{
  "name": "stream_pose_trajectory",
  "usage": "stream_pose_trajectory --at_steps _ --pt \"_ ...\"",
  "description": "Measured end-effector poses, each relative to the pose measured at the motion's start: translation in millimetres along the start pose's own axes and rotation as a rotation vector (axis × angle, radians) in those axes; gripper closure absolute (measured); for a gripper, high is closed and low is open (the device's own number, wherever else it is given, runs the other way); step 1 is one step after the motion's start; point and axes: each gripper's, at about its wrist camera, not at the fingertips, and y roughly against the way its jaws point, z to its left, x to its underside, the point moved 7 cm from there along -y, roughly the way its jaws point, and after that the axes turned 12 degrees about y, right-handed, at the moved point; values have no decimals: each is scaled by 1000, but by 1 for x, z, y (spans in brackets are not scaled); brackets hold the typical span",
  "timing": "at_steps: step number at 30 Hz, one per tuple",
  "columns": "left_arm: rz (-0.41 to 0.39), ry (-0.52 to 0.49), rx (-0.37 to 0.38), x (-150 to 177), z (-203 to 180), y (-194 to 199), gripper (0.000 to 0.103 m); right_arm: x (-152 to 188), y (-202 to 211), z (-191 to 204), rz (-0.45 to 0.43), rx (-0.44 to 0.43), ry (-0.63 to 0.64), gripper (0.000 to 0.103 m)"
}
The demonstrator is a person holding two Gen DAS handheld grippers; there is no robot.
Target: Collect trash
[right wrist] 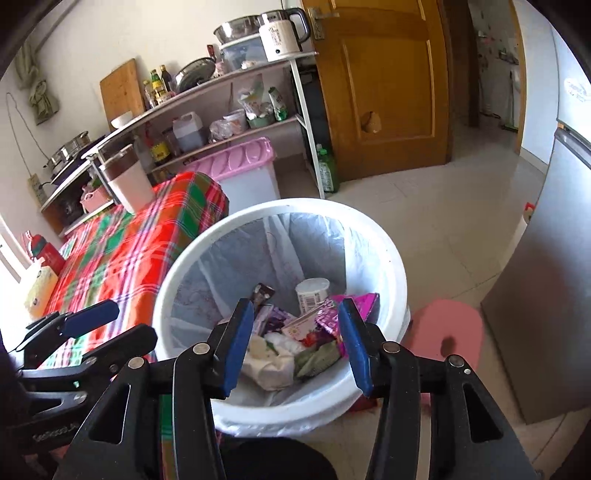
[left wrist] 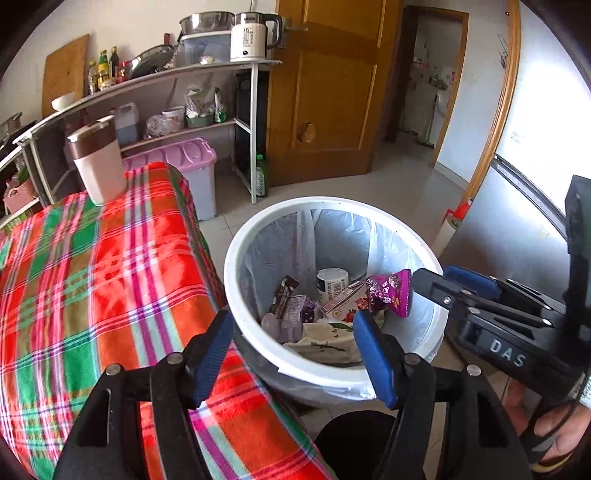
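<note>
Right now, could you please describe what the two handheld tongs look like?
Both tongs are alike: black plastic scissor-like arms with silver pivot rivets and blue ribbed pads. The right tongs carry white letters "DAS" on the body. A bare hand grips the handle; a thin cable runs there.

2 grippers: left gripper (left wrist: 295, 354), right gripper (right wrist: 295, 345). 1 white trash bin (left wrist: 236, 273) at 6 o'clock of the door, 1 purple snack wrapper (left wrist: 391, 291) over it, 1 white cup (left wrist: 332, 282) inside. 1 tumbler (left wrist: 98, 162) on the 1 plaid tablecloth (left wrist: 92, 288). 1 pink-lidded bin (left wrist: 188, 158), 1 kettle (left wrist: 255, 35), 1 pink stool (right wrist: 448, 332), 1 green bottle (right wrist: 327, 171) on floor
</note>
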Motion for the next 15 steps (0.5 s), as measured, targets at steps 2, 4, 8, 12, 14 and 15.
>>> stream_pose_trajectory --at_steps 2,4,8,12,14,15 --pt "-25 -3 -9 4 3 8 34 5 10 5 -21 4 -16 54" --pt "-43 -5 -27 9 6 15 34 10 17 12 -28 16 -11 54" --pt "-94 -3 -52 17 11 31 34 20 34 23 -53 74 36 54" --pt "-124 1 -62 24 12 44 34 30 46 27 -82 99 14 54" --pt "-134 -1 -62 29 12 50 34 34 50 28 -89 91 6 54" --pt "-136 4 -58 30 12 53 34 36 53 30 -97 102 12 54"
